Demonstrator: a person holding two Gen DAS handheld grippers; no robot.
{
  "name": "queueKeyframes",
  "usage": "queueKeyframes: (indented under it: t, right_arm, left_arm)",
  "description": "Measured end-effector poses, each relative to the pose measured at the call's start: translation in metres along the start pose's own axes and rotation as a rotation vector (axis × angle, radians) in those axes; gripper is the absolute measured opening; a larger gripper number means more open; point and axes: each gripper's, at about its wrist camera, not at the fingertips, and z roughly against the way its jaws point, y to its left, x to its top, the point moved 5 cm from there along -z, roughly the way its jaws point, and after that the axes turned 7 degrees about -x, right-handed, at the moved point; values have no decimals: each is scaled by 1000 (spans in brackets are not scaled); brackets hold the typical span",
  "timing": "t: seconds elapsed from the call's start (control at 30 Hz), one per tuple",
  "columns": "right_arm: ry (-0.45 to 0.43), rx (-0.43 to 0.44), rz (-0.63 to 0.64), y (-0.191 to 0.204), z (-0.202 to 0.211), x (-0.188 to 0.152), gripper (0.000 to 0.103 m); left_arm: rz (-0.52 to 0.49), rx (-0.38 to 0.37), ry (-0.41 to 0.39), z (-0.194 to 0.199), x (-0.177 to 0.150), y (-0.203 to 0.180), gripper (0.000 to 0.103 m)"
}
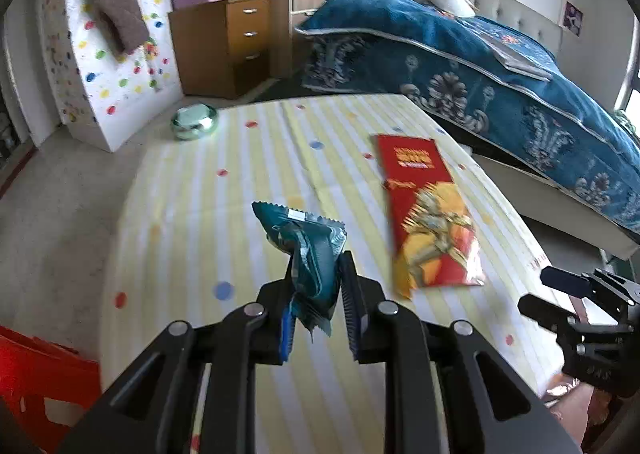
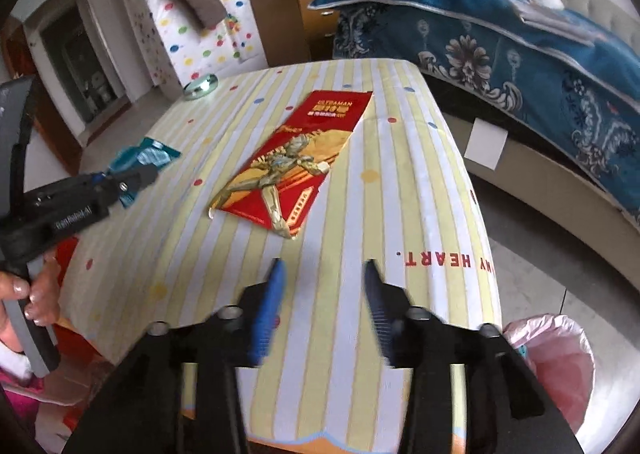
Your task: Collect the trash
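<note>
Teal wrapper pinched in left gripper, lifted off table. Right gripper half-open, empty, short of red packet. Bin beside table corner: wrapper best carried there, pinch kept firm.

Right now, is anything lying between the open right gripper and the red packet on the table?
Nothing visible: only bare striped tablecloth separates the right gripper from the red packet. The left gripper holds its teal wrapper off to the side.
</note>
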Motion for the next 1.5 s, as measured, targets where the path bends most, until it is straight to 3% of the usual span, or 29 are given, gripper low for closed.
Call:
queueKeyframes:
  t: [0.07, 0.23, 0.57, 0.7, 0.8, 1.07, 1.23, 1.4, 1.5]
  right_arm:
    - [-11, 7, -5, 5, -5, 5, 66]
    - [-42, -12, 0, 14, -17, 21, 86]
    - [33, -90, -26, 24, -76, 74, 88]
    - [40, -139, 79, 36, -94, 89, 90]
    - [28, -124, 113, 41, -97, 90, 91]
    - [59, -50, 216, 43, -68, 60, 86]
    - [67, -24, 247, 41, -28, 13, 86]
    - [74, -32, 247, 31, -10, -17, 88]
    - [62, -79, 209, 23, 3, -31, 89]
  left_arm:
    - [2, 27, -2, -1, 4, 7, 19]
    - [12, 65, -3, -12, 14, 25, 19]
    - [40, 57, 17, -46, 26, 54, 20]
    - [57, 60, 21, -53, 29, 65, 20]
    - [75, 61, 25, -54, 27, 72, 20]
    - [94, 28, 27, -33, 10, 67, 20]
    - [62, -13, 35, -14, -9, 39, 20]
    - [24, -42, 36, 5, -27, 5, 20]
    - [12, -46, 35, 15, -37, -10, 20]
